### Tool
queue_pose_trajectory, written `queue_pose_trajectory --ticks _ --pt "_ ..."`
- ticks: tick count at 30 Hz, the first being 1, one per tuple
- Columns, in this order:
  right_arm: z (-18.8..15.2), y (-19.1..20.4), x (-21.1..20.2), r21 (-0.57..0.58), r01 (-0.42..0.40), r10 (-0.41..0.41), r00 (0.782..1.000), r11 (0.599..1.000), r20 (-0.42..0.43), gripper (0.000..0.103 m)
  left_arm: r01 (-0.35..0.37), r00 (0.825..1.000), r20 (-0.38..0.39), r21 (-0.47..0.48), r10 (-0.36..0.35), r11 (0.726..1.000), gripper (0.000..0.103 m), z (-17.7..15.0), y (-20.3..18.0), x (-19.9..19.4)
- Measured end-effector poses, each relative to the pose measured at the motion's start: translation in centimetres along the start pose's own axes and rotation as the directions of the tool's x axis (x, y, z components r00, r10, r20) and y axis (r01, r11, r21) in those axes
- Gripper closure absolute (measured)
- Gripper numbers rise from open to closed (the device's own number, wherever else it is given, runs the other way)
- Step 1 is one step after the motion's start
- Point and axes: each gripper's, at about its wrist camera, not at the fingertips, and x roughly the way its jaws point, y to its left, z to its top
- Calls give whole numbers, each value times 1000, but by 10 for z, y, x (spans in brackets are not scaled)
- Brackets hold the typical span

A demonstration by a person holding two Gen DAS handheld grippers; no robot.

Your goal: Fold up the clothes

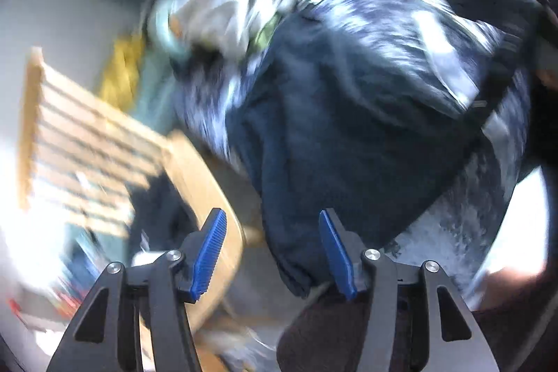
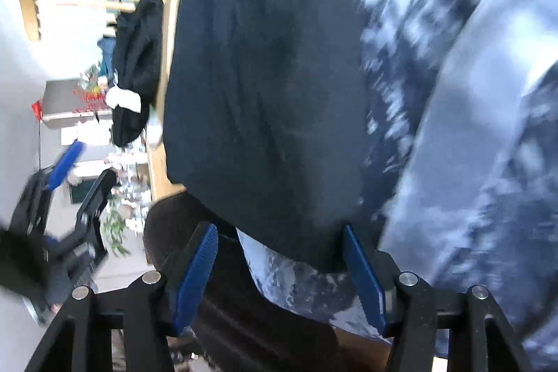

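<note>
Lying smooth, dark navy garment (image 2: 265, 93) covers blue-white patterned bedding (image 2: 488, 162).

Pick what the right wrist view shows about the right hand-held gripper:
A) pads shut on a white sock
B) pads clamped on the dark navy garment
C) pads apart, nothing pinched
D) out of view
C: the right hand-held gripper has its blue pads standing apart, with the dark navy garment lying on the bed beyond them, unpinched.

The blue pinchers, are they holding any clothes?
No. The left gripper and the right gripper are both open; the dark navy cloth garment lies loose between their pads.
</note>
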Motion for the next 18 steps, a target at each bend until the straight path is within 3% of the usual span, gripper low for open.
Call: queue_pose_trajectory --ticks 1,3,4,6,9,14,17,18 --pt "0 -1 2 14 8 -8 1000 1000 7 43 -28 998 51 43 26 999 45 3 -14 -9" --pt "0 1 -2 48 9 -10 1000 999 18 76 -85 989 132 123 69 989 45 19 -40 -23" --pt "1 4 -5 62 -42 40 999 997 25 88 -119 983 160 164 93 979 45 19 -56 -23" --pt "4 16 -15 66 -152 149 988 986 49 89 -145 977 186 204 107 968 45 21 -76 -26" --pt "8 48 -33 -3 -224 223 971 975 85 89 -155 969 219 168 117 974 45 27 -82 -26" --pt "11 73 -38 -42 -224 226 971 974 82 89 -208 952 240 45 192 977 45 47 -76 -16" --pt "10 73 -32 -37 -236 238 968 971 82 89 -263 936 255 55 242 963 45 60 -83 -10" --pt "10 72 -31 -35 -240 242 967 970 83 89 -281 928 269 57 257 958 53 63 -84 -7"
